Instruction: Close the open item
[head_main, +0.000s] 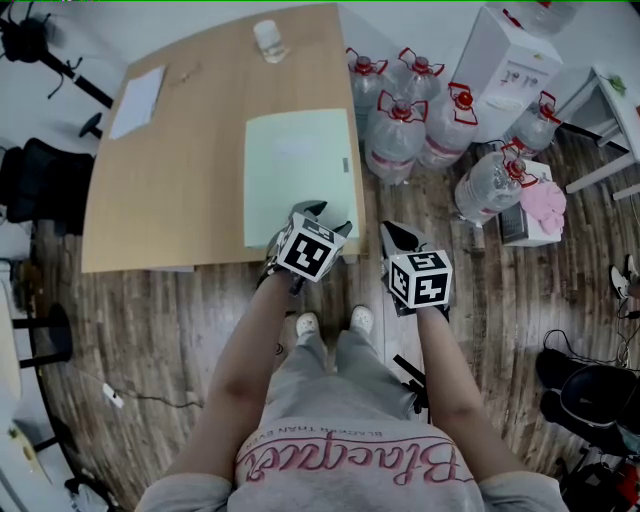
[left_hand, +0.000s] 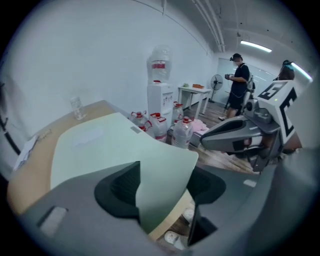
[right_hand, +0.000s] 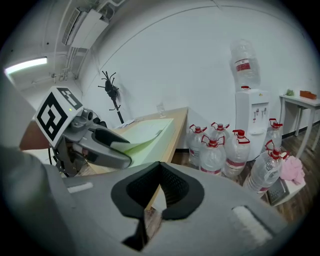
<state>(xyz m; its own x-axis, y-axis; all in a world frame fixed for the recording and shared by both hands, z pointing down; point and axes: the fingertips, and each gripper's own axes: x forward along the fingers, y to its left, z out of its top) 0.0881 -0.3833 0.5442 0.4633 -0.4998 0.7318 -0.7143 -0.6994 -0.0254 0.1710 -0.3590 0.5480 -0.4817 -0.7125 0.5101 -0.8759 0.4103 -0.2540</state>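
Pale green folder (head_main: 298, 170) sits at the table's (head_main: 180, 180) near right corner, cover corner curled up loose between the left gripper's (head_main: 325, 218) parted jaws, right gripper (head_main: 398, 238) clenched empty; risk: unpinched cover slips out, or a shove skids the folder off the edge.

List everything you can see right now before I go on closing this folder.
table: one, light wood, centre.
folder: one, pale green, table's near right part, corner of cover raised.
paper: one sheet, white, table's far left.
glass: one, clear, table's far edge.
water bottles: six, clear with red caps, floor right of table.
water dispenser: one, white, behind the bottles.
left gripper: one, grey, jaws apart around the folder's cover corner.
right gripper: one, grey, jaws together, empty, right of the left gripper.
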